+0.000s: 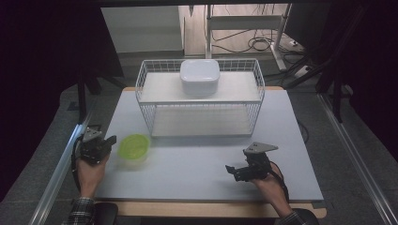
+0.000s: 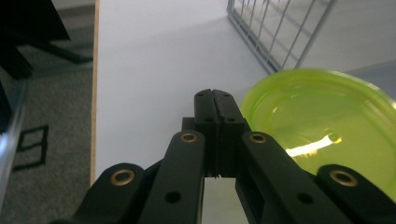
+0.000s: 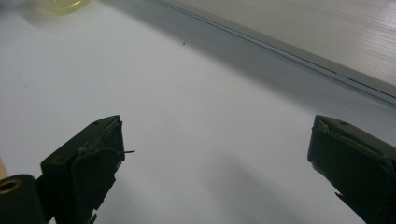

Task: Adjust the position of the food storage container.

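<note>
Resting on the pale grey tabletop point(image 1: 197, 164) near its left edge, a translucent lime-green plastic bowl point(image 1: 133, 147) with a rounded rim sits just in front of the lower left corner of a white wire two-tier rack point(image 1: 145, 101). The left gripper point(image 1: 110, 140), held in the person's left hand point(image 1: 90, 171), lies just beside the bowl on its left, apart from it as far as the high view shows. In the left gripper view its two black jaws are pressed flat together with nothing between them, their joined tip point(image 2: 214, 100) over bare table, and the green bowl point(image 2: 322, 130) sits close on the right of the jaws, its rim near their side; whether it touches them cannot be told. The rack's wire mesh point(image 2: 275, 32) rises beyond the bowl. The right gripper point(image 1: 231, 169), in the person's right hand point(image 1: 267, 185), hovers low over the front right part of the table, well apart from the bowl, with a grey three-cornered plate on top. In the right gripper view its jaws stand wide apart and empty over bare tabletop point(image 3: 201, 121), and a blurred bit of the green bowl point(image 3: 60, 5) shows at the far top left. On the rack's upper shelf stands a white rounded-square lidded plastic container point(image 1: 200, 75), placed towards the middle.
</note>
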Action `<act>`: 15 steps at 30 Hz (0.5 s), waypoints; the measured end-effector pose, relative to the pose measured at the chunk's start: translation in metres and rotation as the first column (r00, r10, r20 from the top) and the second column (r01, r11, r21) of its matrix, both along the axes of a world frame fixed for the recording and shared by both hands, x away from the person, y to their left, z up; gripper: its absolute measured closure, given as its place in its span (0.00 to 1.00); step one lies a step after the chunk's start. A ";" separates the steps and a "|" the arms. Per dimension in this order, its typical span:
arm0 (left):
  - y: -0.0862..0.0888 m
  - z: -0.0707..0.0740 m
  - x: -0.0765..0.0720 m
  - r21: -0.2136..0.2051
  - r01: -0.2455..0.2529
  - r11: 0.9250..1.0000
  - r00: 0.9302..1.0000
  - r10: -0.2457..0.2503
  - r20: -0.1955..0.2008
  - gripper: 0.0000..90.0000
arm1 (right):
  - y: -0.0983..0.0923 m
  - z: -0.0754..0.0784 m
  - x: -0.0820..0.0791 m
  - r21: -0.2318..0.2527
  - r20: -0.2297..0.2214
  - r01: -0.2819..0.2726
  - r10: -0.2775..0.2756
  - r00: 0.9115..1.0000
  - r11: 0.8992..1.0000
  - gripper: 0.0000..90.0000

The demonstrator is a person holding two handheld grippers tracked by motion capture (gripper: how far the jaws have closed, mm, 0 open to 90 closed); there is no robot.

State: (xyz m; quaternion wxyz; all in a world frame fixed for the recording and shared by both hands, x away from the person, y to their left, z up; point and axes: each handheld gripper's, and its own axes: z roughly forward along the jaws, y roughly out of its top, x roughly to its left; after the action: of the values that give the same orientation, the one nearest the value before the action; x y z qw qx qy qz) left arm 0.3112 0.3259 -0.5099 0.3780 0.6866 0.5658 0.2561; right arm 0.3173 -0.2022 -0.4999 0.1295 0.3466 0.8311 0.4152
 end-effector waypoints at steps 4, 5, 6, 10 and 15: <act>-0.003 -0.004 0.004 0.002 -0.007 1.000 0.999 0.007 -0.034 1.00 | 0.001 -0.001 0.000 -0.008 -0.006 0.000 0.000 1.000 1.000 0.05; -0.004 -0.005 0.004 0.004 -0.008 1.000 0.999 0.009 -0.039 1.00 | 0.001 -0.002 0.000 -0.009 -0.009 0.000 0.000 1.000 1.000 0.05; -0.006 -0.006 0.005 0.001 -0.005 1.000 0.999 0.005 -0.043 1.00 | 0.001 -0.002 0.000 -0.009 -0.010 0.000 0.000 1.000 1.000 0.05; -0.011 -0.007 0.006 0.006 -0.002 1.000 0.999 0.002 -0.050 1.00 | 0.001 -0.003 0.000 -0.014 -0.018 0.003 -0.003 1.000 1.000 0.05; -0.017 -0.007 0.006 -0.009 0.005 1.000 0.998 -0.006 -0.055 1.00 | 0.002 -0.004 0.001 -0.023 -0.023 0.000 -0.001 1.000 1.000 0.05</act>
State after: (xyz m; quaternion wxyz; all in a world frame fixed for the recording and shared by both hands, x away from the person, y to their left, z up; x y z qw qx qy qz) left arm 0.3172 0.3088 -0.5172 0.3661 0.6933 0.5751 0.2336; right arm 0.3180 -0.2001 -0.5040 0.1241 0.3499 0.8372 0.4016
